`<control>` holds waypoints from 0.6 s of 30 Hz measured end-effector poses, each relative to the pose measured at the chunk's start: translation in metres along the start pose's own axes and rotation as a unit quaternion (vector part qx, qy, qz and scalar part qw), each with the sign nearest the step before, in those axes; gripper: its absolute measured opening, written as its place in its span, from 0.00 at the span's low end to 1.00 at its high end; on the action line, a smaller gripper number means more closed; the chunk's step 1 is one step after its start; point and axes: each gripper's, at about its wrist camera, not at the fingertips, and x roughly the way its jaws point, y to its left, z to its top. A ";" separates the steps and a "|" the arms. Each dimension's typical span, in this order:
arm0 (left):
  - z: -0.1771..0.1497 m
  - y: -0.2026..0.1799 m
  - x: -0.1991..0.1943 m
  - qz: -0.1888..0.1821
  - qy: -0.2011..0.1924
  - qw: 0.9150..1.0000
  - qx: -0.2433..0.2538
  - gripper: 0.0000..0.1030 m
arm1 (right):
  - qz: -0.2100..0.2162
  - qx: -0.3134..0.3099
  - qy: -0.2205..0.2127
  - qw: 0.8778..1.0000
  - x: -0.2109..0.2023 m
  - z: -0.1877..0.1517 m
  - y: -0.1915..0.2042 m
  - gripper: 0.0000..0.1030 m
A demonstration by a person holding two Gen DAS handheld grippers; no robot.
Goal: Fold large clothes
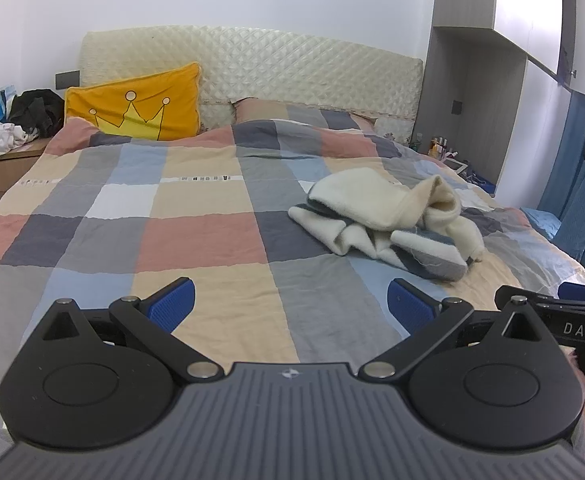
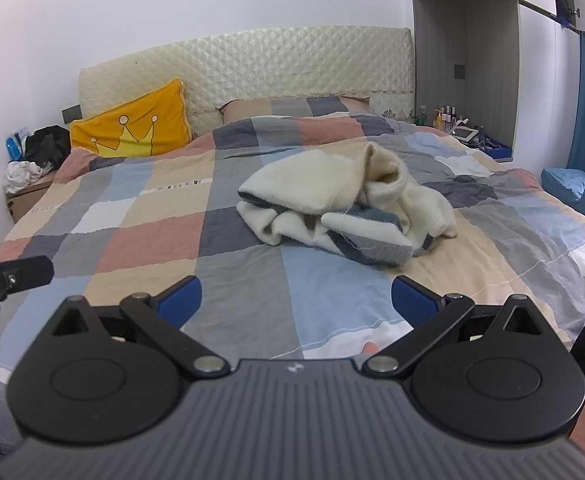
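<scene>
A cream fleece garment [image 1: 384, 216] with grey-blue striped parts lies crumpled in a heap on the checked bedspread [image 1: 196, 216], right of the bed's middle. In the right wrist view the same garment [image 2: 344, 208] lies straight ahead on the bedspread [image 2: 144, 240]. My left gripper [image 1: 290, 306] hovers over the foot of the bed, open, nothing between its blue pads, well short and left of the heap. My right gripper [image 2: 296, 300] is open too, empty, a short way before the garment. Each gripper shows at the edge of the other's view.
A yellow crown pillow [image 1: 136, 108] leans on the quilted headboard [image 1: 276, 68]. A nightstand [image 1: 8, 160] with clothes stands at the left. At the right are a shelf with bottles [image 2: 448, 116], a blue-covered seat [image 2: 564, 188] and blue curtains [image 1: 580, 200].
</scene>
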 end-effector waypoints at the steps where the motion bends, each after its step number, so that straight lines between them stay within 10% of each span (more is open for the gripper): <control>1: 0.000 0.000 0.000 0.000 -0.001 1.000 0.000 1.00 | 0.002 0.001 0.001 1.000 0.000 -0.001 0.000 1.00; 18: 0.005 0.003 0.037 -0.003 0.009 1.000 0.005 1.00 | -0.012 0.030 -0.005 0.999 0.029 0.002 -0.010 1.00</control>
